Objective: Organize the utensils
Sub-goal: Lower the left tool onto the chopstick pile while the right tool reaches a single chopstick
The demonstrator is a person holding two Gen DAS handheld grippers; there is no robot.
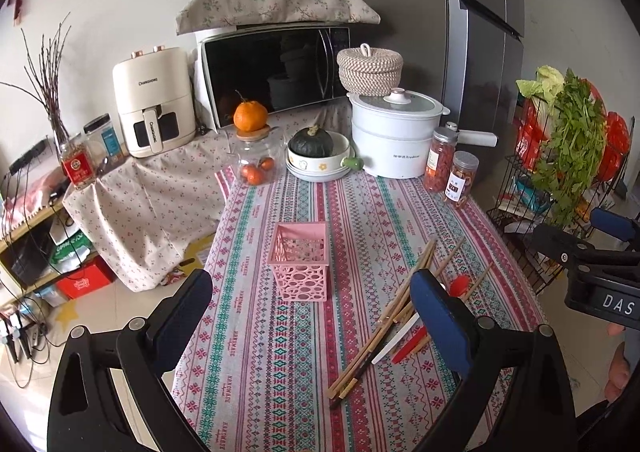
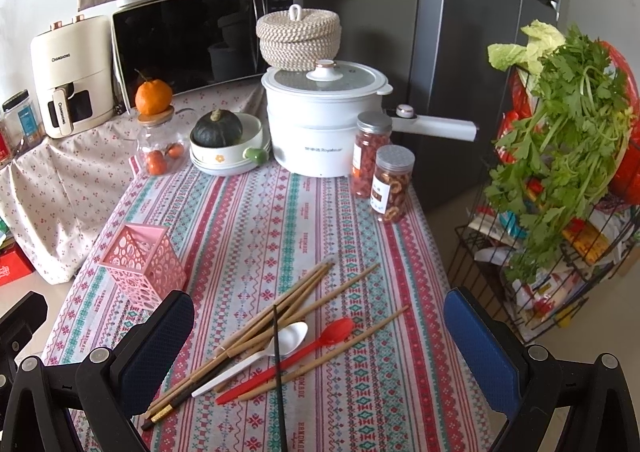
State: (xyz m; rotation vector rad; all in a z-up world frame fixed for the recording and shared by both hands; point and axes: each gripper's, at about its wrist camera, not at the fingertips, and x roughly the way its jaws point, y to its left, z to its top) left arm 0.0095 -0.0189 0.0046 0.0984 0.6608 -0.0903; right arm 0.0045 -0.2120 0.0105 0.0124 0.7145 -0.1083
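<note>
Both tools hang released above the patterned worktop [image 2: 256,211], the right tool [image 2: 320,336] spread wide over the utensil heap and the left tool [image 1: 312,316] just as wide before the pink perforated basket [image 1: 300,264], neither gripping anything. From the right wrist view, the bamboo chopsticks [image 2: 280,316] fan out at centre with a white plastic spoon [image 2: 272,348], a red plastic spoon [image 2: 304,352] and a black chopstick [image 2: 279,372] lying across them, while the basket stands upright and apart at 9 o'clock of the heap. Beyond, at 12 o'clock, sit a white electric pot [image 2: 320,123] and two lidded snack jars [image 2: 380,171].
</note>
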